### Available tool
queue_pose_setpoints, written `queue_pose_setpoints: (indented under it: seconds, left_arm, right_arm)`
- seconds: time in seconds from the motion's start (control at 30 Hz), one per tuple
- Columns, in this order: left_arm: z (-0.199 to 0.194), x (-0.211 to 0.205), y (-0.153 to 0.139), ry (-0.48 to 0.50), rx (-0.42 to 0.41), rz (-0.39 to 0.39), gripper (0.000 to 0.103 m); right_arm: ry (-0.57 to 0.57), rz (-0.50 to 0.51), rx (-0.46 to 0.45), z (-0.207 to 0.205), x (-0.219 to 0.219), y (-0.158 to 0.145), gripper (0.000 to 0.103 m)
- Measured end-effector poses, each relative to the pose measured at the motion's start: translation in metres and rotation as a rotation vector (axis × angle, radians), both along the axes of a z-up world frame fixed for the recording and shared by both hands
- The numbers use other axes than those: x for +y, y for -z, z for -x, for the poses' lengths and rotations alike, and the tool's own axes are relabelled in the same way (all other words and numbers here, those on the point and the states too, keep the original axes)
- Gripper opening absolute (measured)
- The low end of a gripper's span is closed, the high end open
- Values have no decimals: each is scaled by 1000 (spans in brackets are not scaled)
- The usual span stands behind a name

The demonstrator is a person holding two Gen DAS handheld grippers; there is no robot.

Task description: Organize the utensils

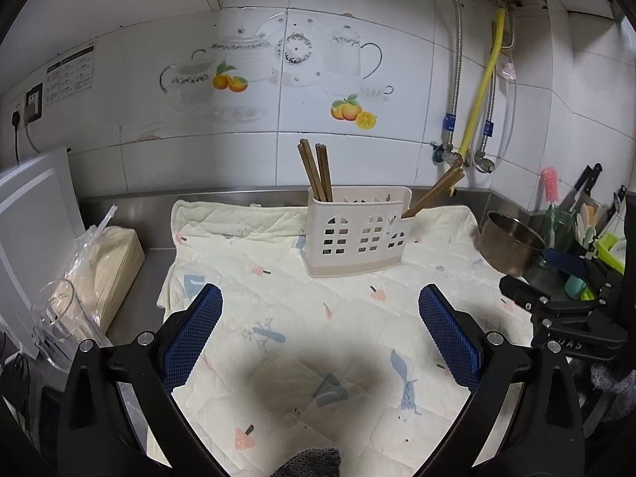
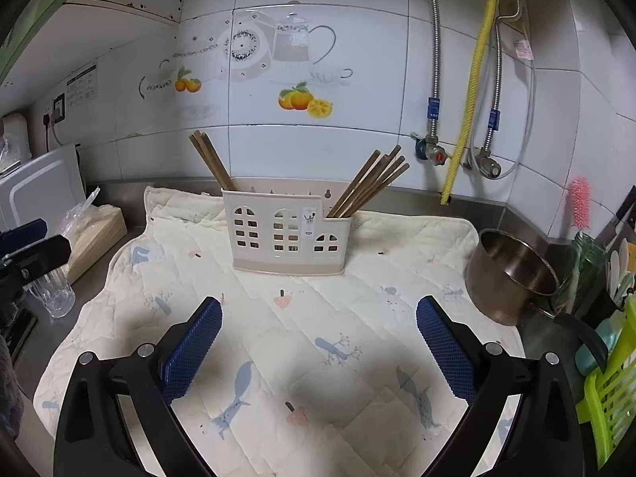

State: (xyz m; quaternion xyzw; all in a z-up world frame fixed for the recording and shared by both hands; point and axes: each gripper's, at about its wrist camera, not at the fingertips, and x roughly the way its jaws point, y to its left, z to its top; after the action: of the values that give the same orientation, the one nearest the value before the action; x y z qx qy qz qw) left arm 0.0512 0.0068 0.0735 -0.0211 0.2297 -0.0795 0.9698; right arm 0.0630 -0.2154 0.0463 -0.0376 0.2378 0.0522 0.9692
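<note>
A cream plastic utensil holder point(image 1: 357, 234) point(image 2: 288, 232) with window cut-outs stands upright on a patterned quilted mat point(image 1: 318, 318) point(image 2: 278, 338). Brown wooden chopsticks stand in its left compartment point(image 1: 316, 173) point(image 2: 208, 159). More chopsticks lean out of its right compartment point(image 1: 435, 190) point(image 2: 371, 181). My left gripper point(image 1: 320, 302) is open and empty, low over the mat in front of the holder. My right gripper point(image 2: 318, 314) is also open and empty, in front of the holder. The right gripper's black body shows at the right edge of the left wrist view point(image 1: 568, 310).
A steel pot point(image 1: 508, 242) point(image 2: 512, 274) sits at the mat's right edge. A green rack with utensils point(image 2: 608, 377) and a pink brush point(image 2: 578, 202) stand right of it. A clear glass point(image 1: 63, 322) point(image 2: 53, 296), a bagged box point(image 1: 107, 266) and a white board point(image 1: 31, 230) are on the left.
</note>
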Motion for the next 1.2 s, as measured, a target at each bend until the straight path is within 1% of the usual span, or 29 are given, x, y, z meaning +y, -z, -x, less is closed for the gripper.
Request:
queue_pose_setpoints:
  seconds: [0.13, 0.4, 0.57, 1.2]
  left_arm:
    - [5, 0, 2, -9, -5, -10, 98]
    - [6, -4, 9, -24, 6, -7, 98]
    - [9, -8, 13, -24, 10, -25, 98]
    - [7, -12, 23, -29, 36, -30, 98]
  right_arm:
    - [-3, -8, -13, 3, -3, -2, 95]
    - [-18, -12, -11, 6, -7, 0, 95]
    - [-16, -17, -11, 9, -10, 1, 95]
    - [-24, -39, 14, 8, -13, 10, 95]
